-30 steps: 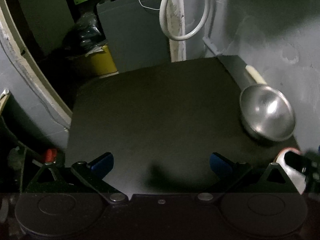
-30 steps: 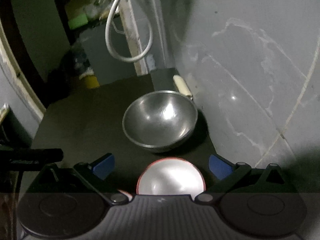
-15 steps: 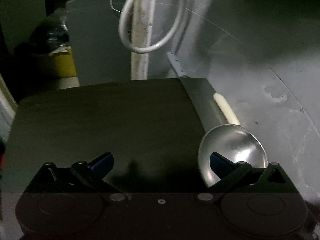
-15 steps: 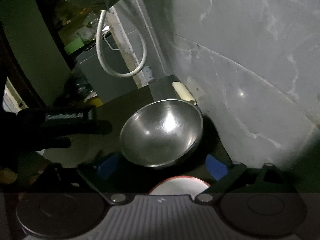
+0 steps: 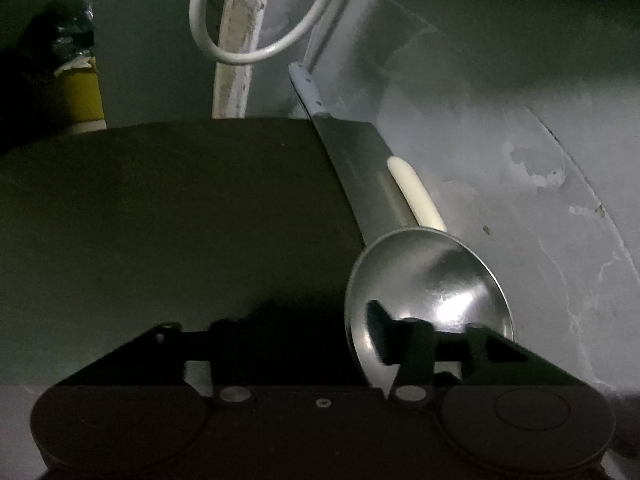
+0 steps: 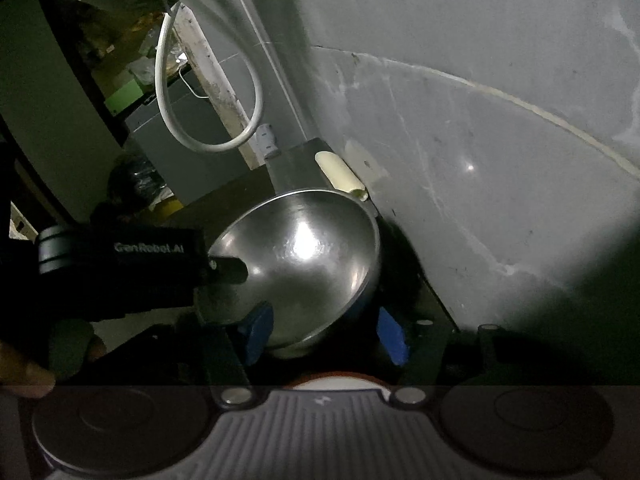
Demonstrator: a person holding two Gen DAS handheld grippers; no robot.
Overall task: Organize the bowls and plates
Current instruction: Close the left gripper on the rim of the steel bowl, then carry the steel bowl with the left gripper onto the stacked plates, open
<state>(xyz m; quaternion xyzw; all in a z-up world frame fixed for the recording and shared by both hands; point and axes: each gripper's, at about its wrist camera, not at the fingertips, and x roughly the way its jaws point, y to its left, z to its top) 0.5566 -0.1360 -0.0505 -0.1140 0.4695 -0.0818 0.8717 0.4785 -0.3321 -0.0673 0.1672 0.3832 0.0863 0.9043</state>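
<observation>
A shiny steel bowl [image 5: 432, 292] [image 6: 304, 256] sits at the right side of the dark table [image 5: 160, 220] by the wall, tilted up. My left gripper [image 5: 352, 322] is shut on the bowl's left rim, one finger inside it; its body shows in the right wrist view [image 6: 120, 260]. My right gripper [image 6: 324, 330] is open, its blue pads on either side of the bowl's near underside, not touching that I can tell. A white plate with a red rim [image 6: 336, 380] lies just under the right gripper, mostly hidden.
A cream roller handle [image 5: 416, 196] lies behind the bowl against the grey wall [image 5: 520, 160]. A white hose loop [image 5: 256, 32] hangs at the back. A yellow bin [image 5: 84, 96] stands beyond the table's far left edge.
My left gripper moved right to the bowl and shut on its left rim; the bowl has tipped up. My right gripper moved forward over the plate, closer to the bowl.
</observation>
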